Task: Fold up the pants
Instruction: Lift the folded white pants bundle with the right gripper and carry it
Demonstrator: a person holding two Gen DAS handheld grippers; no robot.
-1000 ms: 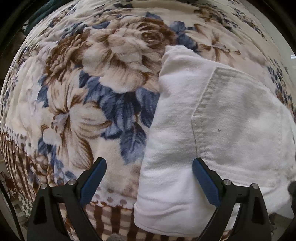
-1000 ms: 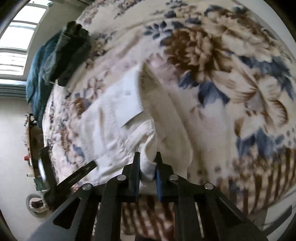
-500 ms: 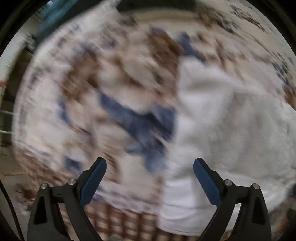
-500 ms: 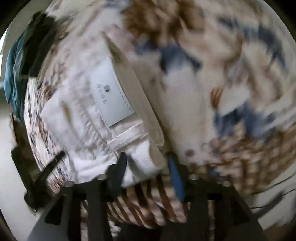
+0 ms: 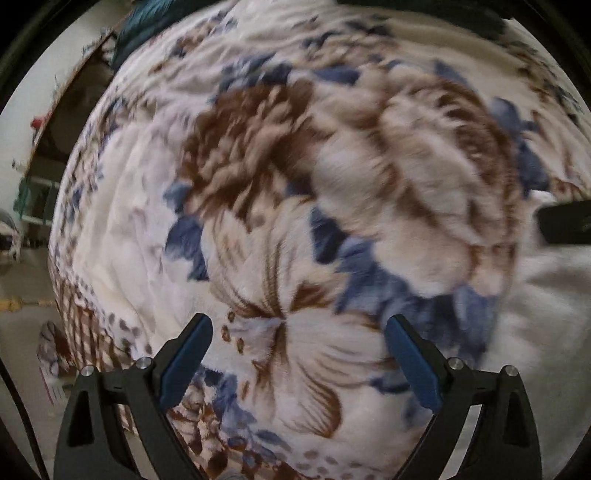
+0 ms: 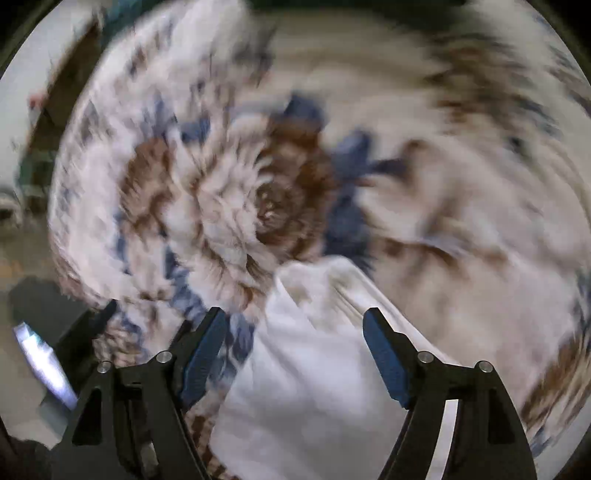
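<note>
Now my left hand-held gripper (image 5: 297,354) points steeply down over the flowered blanket (image 5: 258,184) on the bed, its blue pads spread wide with only plush blanket showing between them. From that camera the white pants (image 5: 546,291) show only as a pale, blurred patch at the right edge, well off to the side of the left fingers and not touching them. A dark shape juts in from the right edge above that patch; I cannot tell what it is.

My right hand-held gripper (image 6: 295,350) also points down, and its view is heavily smeared. Its jaws stand about halfway apart and are closing. The folded white pants (image 6: 306,369) lie right under them, reaching up from the bottom of the view between the two blue pads, with the folded corner poking out past the fingertips onto the blanket. The left pad (image 6: 203,354) sits over the blanket just beside the pants' edge, and the right pad (image 6: 386,358) is over the white cloth; neither pad looks to be pressing on the fabric. A band along the pants' right side reads as a seam or hem, though the blur keeps me from being sure.

At the far left of both views the blanket drops off the bed's edge toward the floor (image 5: 22,280). A teal bundle of cloth (image 5: 136,26) rests at the top of the bed in the left view.
</note>
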